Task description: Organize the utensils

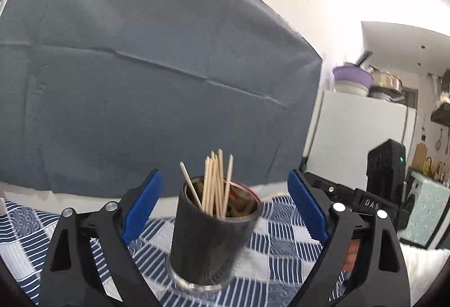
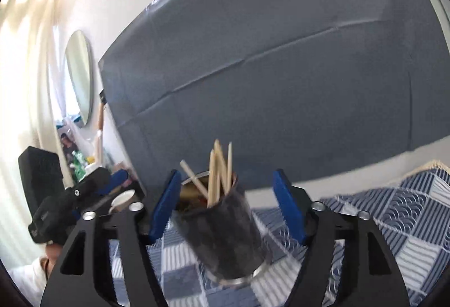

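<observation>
Two grippers flanked one dark cylindrical utensil holder (image 1: 213, 233) standing on the blue-and-white patterned tablecloth (image 1: 284, 245). A bundle of wooden chopsticks (image 1: 215, 183) stood upright inside it, one stick leaning away to the side. The left gripper (image 1: 225, 203) had its blue-padded fingers (image 1: 143, 205) spread wide, the holder between them and touching neither pad. In the right wrist view the right gripper (image 2: 227, 203) was likewise wide apart around the same holder (image 2: 225, 236), which looked tilted and blurred, with its left pad close to the rim; contact could not be judged. A grey cloth backdrop (image 1: 146, 87) hung behind the table, and a white refrigerator (image 1: 357, 138) stood off to the side.
</observation>
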The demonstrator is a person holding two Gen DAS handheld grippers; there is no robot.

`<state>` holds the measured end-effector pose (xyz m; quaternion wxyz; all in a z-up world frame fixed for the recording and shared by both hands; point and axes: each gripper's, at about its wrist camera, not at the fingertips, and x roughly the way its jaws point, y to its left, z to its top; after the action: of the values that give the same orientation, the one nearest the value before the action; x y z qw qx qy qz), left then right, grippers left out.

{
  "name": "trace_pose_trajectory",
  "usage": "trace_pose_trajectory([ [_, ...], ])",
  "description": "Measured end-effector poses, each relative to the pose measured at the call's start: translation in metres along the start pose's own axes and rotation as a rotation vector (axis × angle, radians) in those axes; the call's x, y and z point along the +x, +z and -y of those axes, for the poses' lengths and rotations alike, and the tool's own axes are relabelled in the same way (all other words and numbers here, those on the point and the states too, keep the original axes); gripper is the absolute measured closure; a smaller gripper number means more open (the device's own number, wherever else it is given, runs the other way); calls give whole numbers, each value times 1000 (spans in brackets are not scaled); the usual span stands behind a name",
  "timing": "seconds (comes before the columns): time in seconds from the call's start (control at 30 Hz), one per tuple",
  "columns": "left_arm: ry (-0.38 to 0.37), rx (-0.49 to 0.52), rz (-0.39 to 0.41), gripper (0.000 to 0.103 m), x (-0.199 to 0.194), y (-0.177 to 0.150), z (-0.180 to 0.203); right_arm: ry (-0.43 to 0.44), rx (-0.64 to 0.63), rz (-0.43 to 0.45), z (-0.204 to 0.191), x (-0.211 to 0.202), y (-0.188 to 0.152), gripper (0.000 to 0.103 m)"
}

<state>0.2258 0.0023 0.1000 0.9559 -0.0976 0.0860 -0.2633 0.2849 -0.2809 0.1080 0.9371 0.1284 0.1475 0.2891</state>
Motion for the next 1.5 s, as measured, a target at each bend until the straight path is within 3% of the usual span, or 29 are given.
trace_pose_trajectory([
  [0.07, 47, 54, -16, 6, -16, -2, 11, 1, -10, -41, -4, -13, -5, 19],
  [0.3, 148, 65, -136, 6, -55, -20, 34, -53, -55, -192, -27, -64, -42, 11],
  [0.5, 149, 84, -215, 6, -94, -50, 56, -64, -93, -235, -42, -111, -75, 10],
  [0.67, 127, 38, -296, 6, -126, -70, 69, -118, -177, -234, -71, -137, -97, 10],
  [0.8, 121, 6, -292, 6, -157, -85, 79, -162, -203, -196, -85, -157, -117, 10],
  [1.03, 247, 67, -286, 6, -196, -118, 102, -177, -189, -211, -96, -169, -151, 9],
  [1.2, 368, 29, -219, 6, -190, -132, 95, -208, -156, -201, -98, -165, -169, 9],
  [1.37, 373, -77, -218, 6, -181, -141, 86, -211, -191, -179, -104, -167, -175, 8],
  [1.43, 406, -63, -242, 6, -175, -144, 86, -207, -189, -164, -104, -170, -175, 8],
  [1.5, 381, -56, -239, 6, -176, -144, 88, -202, -175, -138, -102, -174, -174, 8],
])
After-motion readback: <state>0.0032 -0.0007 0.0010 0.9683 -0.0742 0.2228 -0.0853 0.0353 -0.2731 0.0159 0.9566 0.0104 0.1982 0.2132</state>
